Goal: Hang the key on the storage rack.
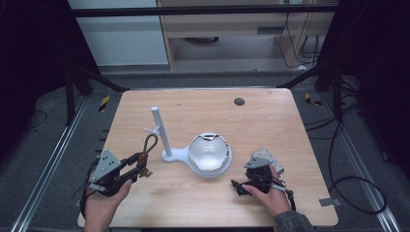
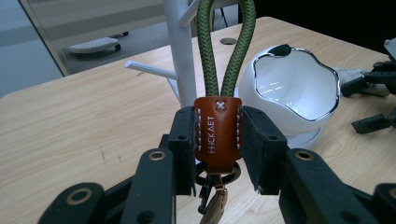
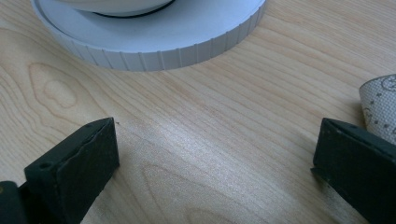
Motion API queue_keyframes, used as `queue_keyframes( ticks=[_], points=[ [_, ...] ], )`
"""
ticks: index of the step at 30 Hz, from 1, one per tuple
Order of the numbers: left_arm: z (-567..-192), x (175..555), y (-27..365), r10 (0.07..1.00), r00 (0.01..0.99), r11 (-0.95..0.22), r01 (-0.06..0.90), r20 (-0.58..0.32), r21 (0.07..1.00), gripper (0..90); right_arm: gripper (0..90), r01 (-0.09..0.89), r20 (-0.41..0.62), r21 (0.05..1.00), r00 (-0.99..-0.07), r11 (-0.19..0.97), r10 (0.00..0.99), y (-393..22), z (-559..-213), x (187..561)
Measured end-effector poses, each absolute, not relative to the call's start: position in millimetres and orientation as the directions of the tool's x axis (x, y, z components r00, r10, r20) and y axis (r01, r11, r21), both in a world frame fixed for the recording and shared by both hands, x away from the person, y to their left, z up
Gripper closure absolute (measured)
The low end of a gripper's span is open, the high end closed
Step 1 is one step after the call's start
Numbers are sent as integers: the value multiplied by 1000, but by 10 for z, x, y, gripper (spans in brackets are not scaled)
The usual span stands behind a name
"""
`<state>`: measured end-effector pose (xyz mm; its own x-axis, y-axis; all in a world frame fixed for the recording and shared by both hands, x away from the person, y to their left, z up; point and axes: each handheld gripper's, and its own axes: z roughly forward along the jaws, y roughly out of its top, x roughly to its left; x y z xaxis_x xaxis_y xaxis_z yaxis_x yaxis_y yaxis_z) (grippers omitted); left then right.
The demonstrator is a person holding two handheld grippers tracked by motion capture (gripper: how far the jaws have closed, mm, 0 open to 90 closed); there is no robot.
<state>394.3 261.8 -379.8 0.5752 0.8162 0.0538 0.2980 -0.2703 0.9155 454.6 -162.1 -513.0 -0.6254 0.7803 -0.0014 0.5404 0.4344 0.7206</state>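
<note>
A keychain with a green rope loop (image 1: 150, 143) (image 2: 225, 46) and a brown leather tag (image 2: 218, 133) is clamped at the tag by my left gripper (image 1: 140, 162) (image 2: 218, 150). The loop points up toward the white stand's post (image 1: 160, 128) (image 2: 180, 56). A thin peg (image 2: 149, 70) sticks out of the post just beyond the loop. A metal ring and clip hang under the tag. On the stand's round base (image 1: 211, 170) (image 3: 154, 44) sits a white bowl (image 1: 209, 151) (image 2: 294, 88). My right gripper (image 1: 243, 177) (image 3: 215, 158) rests open on the table, facing the base, nothing between its fingers (image 3: 77, 168).
The wooden table (image 1: 270, 125) has a dark round hole (image 1: 239, 101) at the back. A pale dotted fabric piece (image 3: 380, 105) lies beside the right gripper. Black frame bars and cables surround the table.
</note>
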Motion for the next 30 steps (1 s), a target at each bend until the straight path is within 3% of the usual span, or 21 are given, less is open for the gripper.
queue_keyframes(
  ticks=[30],
  points=[
    [-3892,4239,2538,841,541,-233,341,12,911,657,3,541,-1,720,-625,434,780,-1621,-5130,4545]
  ],
)
